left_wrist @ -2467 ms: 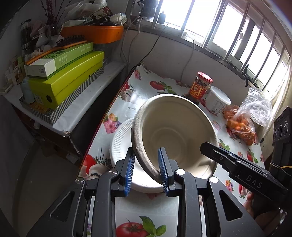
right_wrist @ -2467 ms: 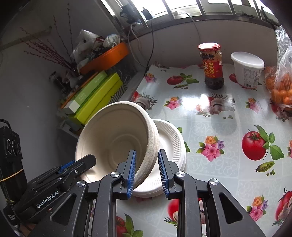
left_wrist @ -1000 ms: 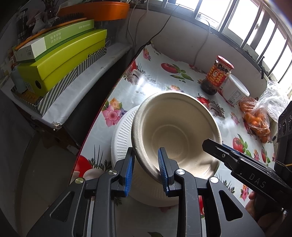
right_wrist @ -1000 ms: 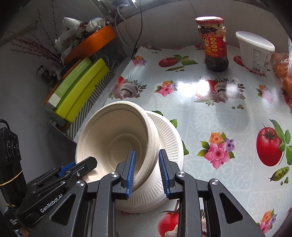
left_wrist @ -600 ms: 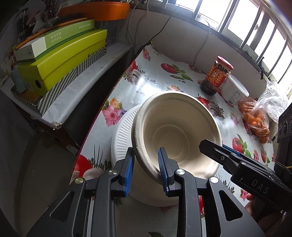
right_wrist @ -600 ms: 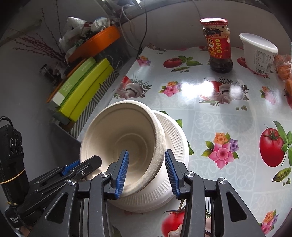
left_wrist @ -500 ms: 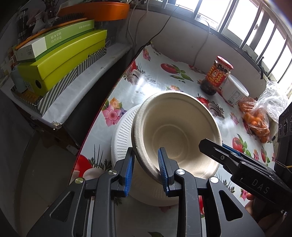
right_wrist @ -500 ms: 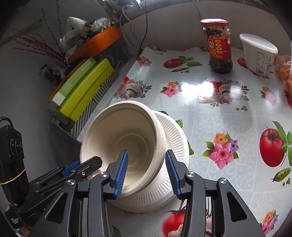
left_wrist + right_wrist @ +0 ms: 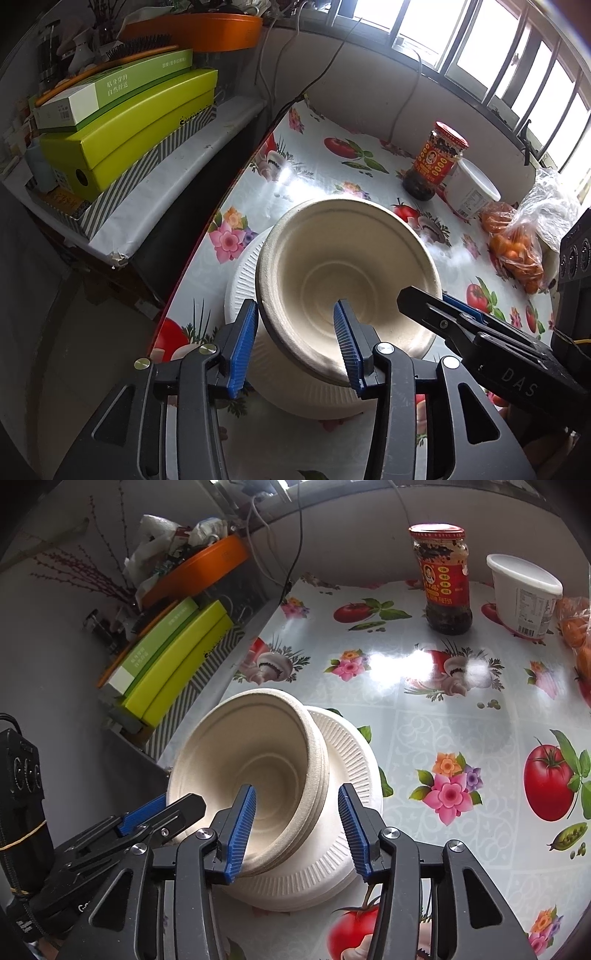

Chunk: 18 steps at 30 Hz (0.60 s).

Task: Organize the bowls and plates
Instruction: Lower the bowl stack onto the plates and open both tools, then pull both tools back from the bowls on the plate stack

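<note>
Left wrist view: left gripper (image 9: 295, 345) fingers apart, straddling the near rim of the bowls (image 9: 347, 273), which sit centre frame, tilted on the plates (image 9: 243, 273), likely just set down.
Right wrist view: right gripper (image 9: 297, 830) fingers apart astride the rim; jar (image 9: 445, 579) and tub (image 9: 524, 594) stand upper right on the counter (image 9: 461, 746), well apart.

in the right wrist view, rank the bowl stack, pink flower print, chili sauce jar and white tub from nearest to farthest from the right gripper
1. Bowl stack: its rim sits between the open jaws of the right gripper.
2. Pink flower print: on the tablecloth, just right of the plates.
3. Chili sauce jar and white tub: both at the far wall, tub to the right; too close to call.
</note>
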Available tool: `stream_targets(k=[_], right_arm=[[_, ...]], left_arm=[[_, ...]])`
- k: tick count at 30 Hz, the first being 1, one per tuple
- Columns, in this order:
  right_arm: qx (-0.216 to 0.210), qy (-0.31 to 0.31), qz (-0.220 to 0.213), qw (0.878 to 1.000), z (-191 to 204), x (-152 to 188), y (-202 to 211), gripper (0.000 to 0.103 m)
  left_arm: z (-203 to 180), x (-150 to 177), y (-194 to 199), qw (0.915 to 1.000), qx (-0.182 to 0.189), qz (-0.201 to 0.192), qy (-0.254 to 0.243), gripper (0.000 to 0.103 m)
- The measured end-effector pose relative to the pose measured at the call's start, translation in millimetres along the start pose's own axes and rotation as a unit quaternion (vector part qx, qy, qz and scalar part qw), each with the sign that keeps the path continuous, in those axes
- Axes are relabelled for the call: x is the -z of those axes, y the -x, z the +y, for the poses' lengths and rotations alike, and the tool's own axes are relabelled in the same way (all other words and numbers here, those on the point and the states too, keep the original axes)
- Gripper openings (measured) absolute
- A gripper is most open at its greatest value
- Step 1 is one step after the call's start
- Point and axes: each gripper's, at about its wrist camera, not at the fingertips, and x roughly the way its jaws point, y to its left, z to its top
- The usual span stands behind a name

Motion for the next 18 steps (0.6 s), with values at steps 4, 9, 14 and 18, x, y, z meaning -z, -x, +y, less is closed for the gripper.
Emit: stream_targets(k=[4, 9, 14, 18], right_arm=[[-0.002, 0.002, -0.003, 1.0, 2, 2, 3, 0.051], [0.002, 0.011, -0.01, 1.0, 4, 5, 10, 0.052], [-0.002, 0.025, -0.029, 0.999, 8, 12, 24, 0.054], [0.002, 0.041, -0.042, 0.998, 13, 19, 36, 0.055]], left_arm=[[-1, 0, 5, 1.0, 0.002, -0.007, -0.001, 0.047], [-5, 3, 15, 0.9998, -0.002, -0.016, -0.006, 0.047], [-10, 10, 31, 0.999, -0.011, -0.04, -0.017, 0.047], [-11, 17, 41, 0.9988, -0.006, -0.046, -0.019, 0.047]])
